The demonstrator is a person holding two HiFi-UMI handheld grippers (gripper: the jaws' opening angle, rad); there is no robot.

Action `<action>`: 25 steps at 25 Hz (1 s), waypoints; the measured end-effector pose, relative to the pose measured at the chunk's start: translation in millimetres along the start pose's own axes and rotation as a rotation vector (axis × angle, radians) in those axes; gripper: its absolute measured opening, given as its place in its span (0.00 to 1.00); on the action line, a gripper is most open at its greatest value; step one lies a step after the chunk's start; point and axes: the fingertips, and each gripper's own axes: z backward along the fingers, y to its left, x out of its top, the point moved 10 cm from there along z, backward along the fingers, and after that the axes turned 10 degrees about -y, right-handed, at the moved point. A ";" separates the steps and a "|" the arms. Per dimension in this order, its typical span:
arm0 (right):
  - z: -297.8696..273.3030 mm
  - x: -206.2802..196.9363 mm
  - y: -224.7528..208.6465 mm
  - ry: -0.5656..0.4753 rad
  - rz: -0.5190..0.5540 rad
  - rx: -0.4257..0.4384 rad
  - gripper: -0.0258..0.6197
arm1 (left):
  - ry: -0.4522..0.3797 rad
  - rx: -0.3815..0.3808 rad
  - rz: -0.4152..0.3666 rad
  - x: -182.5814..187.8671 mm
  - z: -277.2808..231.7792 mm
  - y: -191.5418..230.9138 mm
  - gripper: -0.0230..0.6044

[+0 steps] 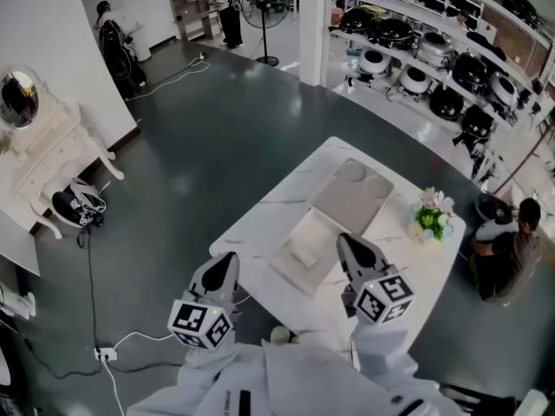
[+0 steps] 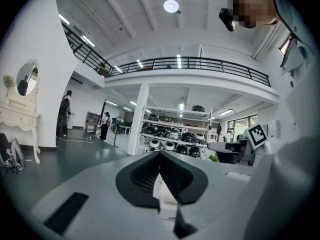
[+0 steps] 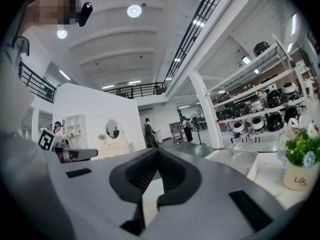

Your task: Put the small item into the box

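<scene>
Left gripper (image 1: 227, 260), right gripper (image 1: 346, 241) — both pinched shut, empty.
Small white thing (image 1: 279, 334) lay nearside of the box (image 1: 310, 232), between them.

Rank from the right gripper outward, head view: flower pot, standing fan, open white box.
1. Open white box: on the table, just ahead of the right gripper.
2. Flower pot: at the table's right end.
3. Standing fan: far across the floor.

white long sleeves (image 1: 382, 360), lt grey wedge-shaped left gripper (image 1: 229, 259) & right gripper (image 1: 345, 239), black ribbed pads (image 2: 144, 177) inside, b&w marker cube (image 1: 201, 323) on each
</scene>
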 end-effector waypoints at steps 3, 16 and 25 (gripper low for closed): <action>3.1 -0.3 -3.0 -0.003 0.008 -0.011 0.03 | -0.006 0.009 -0.004 -0.5 0.6 -0.8 0.03; 8.7 0.2 -3.4 -0.012 0.009 -0.031 0.03 | -0.013 0.032 -0.018 2.5 7.8 1.3 0.03; 15.6 2.4 -4.1 -0.023 0.018 -0.047 0.03 | -0.012 0.043 -0.022 2.8 10.5 0.4 0.03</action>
